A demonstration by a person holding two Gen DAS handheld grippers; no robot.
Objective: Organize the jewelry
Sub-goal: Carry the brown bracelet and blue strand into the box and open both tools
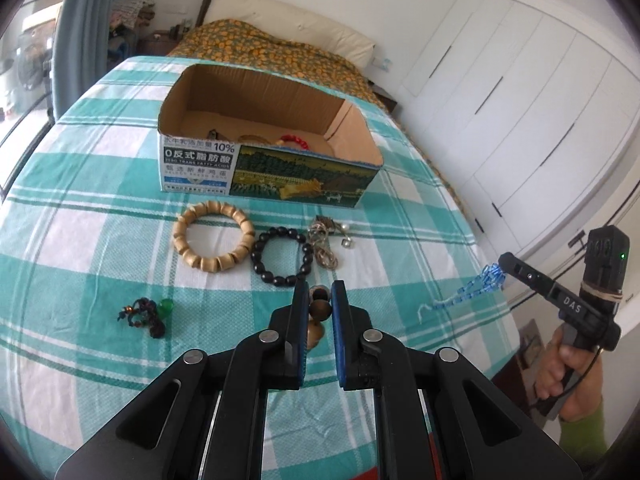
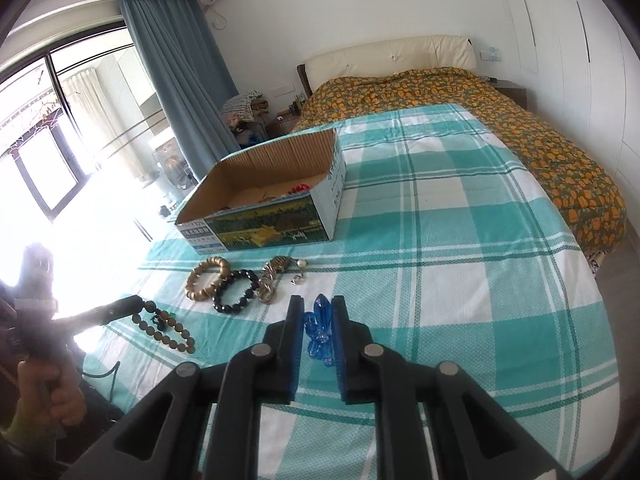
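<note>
My left gripper [image 1: 320,292] is shut on a brown bead bracelet [image 1: 320,312], held above the checked bedspread; the bracelet hangs from it in the right wrist view [image 2: 172,330]. My right gripper [image 2: 317,306] is shut on a blue crystal bracelet [image 2: 320,332], which dangles from it in the left wrist view [image 1: 476,284]. An open cardboard box [image 1: 256,168] lies ahead with a red bead bracelet [image 1: 296,141] inside. In front of it lie a tan wooden bracelet [image 1: 214,240], a black bead bracelet [image 1: 282,256] and a metal chain with pearl [image 1: 326,240].
A small dark beaded piece with a green bead [image 1: 146,314] lies at the left on the teal checked bedspread [image 1: 80,216]. A flowered quilt [image 2: 520,120] covers the bed's far part. White wardrobe doors [image 1: 520,120] stand at the right, a window with a blue curtain [image 2: 180,80] at the left.
</note>
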